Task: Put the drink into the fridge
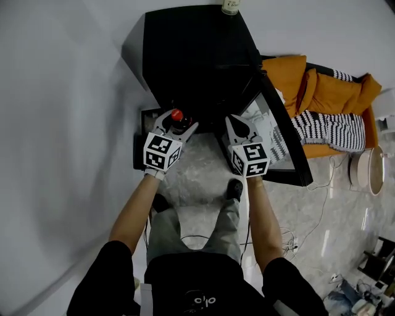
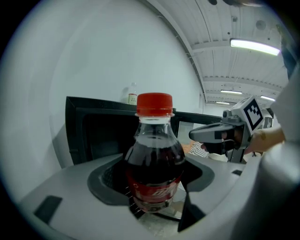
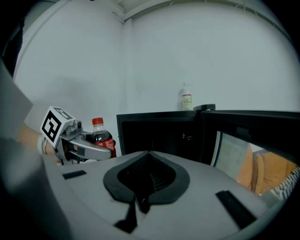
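Red-capped cola bottle [image 2: 154, 159], red label, print unreadable, clamped in left gripper [image 1: 180, 122] just before open black fridge [image 1: 191, 55]. Right gripper [image 1: 237, 126] closed, empty, beside fridge door [image 1: 289, 133]; small bottle [image 1: 230, 6] atop fridge.

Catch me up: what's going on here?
A person is working with a handheld gripper in each hand in front of a black fridge whose door is open. The left gripper is shut on a red-capped cola bottle, held upright just outside the opening. The right gripper is shut and empty beside it. The bottle is not inside yet.
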